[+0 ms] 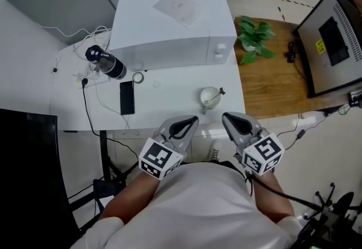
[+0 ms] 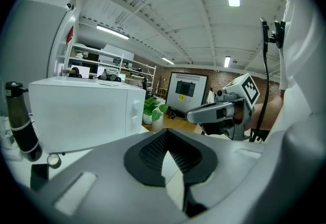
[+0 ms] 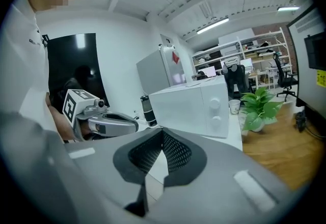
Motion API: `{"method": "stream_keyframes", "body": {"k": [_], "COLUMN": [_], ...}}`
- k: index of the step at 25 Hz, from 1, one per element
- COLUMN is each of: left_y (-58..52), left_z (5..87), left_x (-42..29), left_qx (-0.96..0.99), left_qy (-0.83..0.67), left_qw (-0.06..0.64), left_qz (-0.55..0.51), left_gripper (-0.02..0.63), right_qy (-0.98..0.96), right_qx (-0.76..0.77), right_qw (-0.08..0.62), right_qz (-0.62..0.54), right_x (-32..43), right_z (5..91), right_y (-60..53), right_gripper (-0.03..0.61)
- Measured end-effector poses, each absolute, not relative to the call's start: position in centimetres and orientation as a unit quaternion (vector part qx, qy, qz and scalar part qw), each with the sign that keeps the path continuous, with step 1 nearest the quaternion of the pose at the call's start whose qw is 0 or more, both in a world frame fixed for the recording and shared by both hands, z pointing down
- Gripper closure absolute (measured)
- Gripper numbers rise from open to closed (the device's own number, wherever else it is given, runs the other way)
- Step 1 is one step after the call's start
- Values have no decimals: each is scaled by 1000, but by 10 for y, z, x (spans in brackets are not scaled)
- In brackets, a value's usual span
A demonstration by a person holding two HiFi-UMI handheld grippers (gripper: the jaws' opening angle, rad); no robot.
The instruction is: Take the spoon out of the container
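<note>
A small white container (image 1: 208, 97) stands on the white table (image 1: 169, 92) in front of the microwave. A spoon (image 1: 217, 94) rests in it, its dark handle end leaning over the right rim. My left gripper (image 1: 194, 121) hovers at the table's front edge, below and left of the container, jaws shut and empty. My right gripper (image 1: 226, 117) sits just below and right of the container, also shut and empty. Each gripper view shows shut jaws with nothing between them, left gripper (image 2: 165, 134) and right gripper (image 3: 162, 133). The container is hidden in both gripper views.
A white microwave (image 1: 172, 24) fills the back of the table. A black bottle (image 1: 105, 61), a tape roll (image 1: 138, 77), a black phone (image 1: 126, 97) and cables lie at the left. A potted plant (image 1: 253, 37) stands on the wooden floor, right.
</note>
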State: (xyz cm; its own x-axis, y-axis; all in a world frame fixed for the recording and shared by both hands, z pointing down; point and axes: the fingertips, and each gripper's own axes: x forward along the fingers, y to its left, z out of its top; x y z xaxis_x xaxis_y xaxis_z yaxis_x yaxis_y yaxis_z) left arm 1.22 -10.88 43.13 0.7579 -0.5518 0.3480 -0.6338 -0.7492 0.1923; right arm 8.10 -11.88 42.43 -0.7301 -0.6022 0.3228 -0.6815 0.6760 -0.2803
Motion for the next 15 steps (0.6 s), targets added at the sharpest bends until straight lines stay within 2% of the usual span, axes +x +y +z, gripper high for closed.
{"method": "stream_keyframes", "body": {"k": [15], "left_y": [-118], "left_z": [431], "left_x": [-3], "left_qx": [932], "left_qy": [-306], "left_qw": [151], "left_qz": [125], "left_gripper": [609], "right_qy": [-900], "right_qx": [372], "right_qw": [117], "right_qz": [193], "right_x": [69], "right_z": [428], "right_y": [-120], "right_gripper": [572]}}
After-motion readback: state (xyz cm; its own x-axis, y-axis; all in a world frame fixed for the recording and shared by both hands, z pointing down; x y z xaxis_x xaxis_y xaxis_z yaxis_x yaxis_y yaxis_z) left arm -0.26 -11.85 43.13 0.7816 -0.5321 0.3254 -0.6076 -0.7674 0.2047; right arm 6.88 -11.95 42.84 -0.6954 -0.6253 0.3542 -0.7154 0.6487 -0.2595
